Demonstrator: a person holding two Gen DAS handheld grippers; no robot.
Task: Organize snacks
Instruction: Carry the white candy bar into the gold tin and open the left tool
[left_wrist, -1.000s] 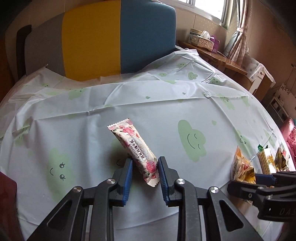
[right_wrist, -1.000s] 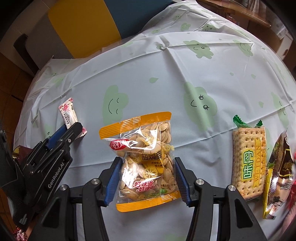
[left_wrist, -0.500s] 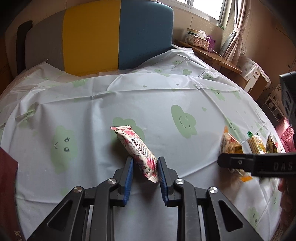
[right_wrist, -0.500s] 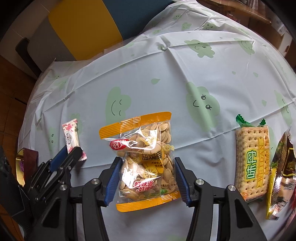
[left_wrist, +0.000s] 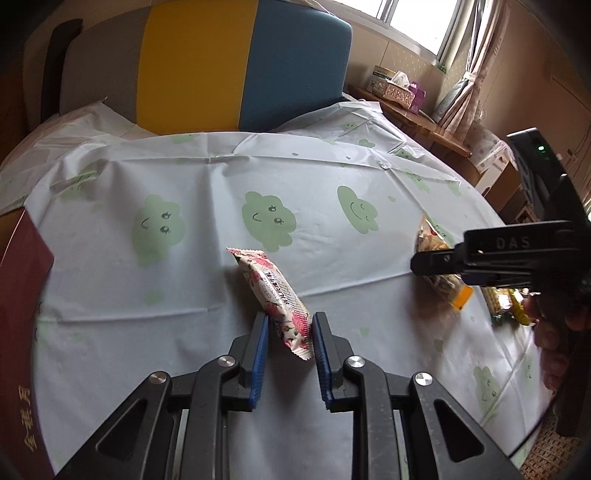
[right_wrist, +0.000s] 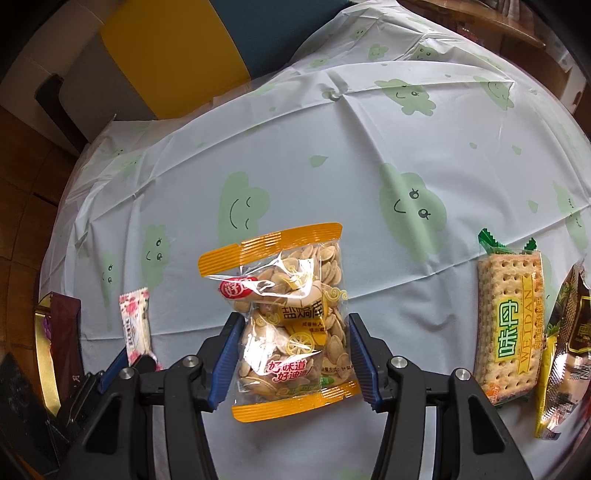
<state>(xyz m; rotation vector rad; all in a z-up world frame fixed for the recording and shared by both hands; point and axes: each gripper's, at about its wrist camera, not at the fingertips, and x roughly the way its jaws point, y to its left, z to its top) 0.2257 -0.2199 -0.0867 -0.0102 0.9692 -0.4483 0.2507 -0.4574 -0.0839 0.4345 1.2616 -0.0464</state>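
Glossy clear plastic on the seed bag (right_wrist: 288, 314) between the right gripper's (right_wrist: 291, 354) ribbed blue pads, glare on its film. Left gripper (left_wrist: 288, 354): matt black plastic arms, shiny metal rivets, pinching a matt floral wrapper (left_wrist: 275, 295). Underneath, smooth creased plastic tablecloth (left_wrist: 332, 266). Beyond it, cloth-covered chair (left_wrist: 240, 66).

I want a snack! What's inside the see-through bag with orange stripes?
The bag holds pale seeds in their shells, seen through the clear plastic. Labels and the right tongs cover some.
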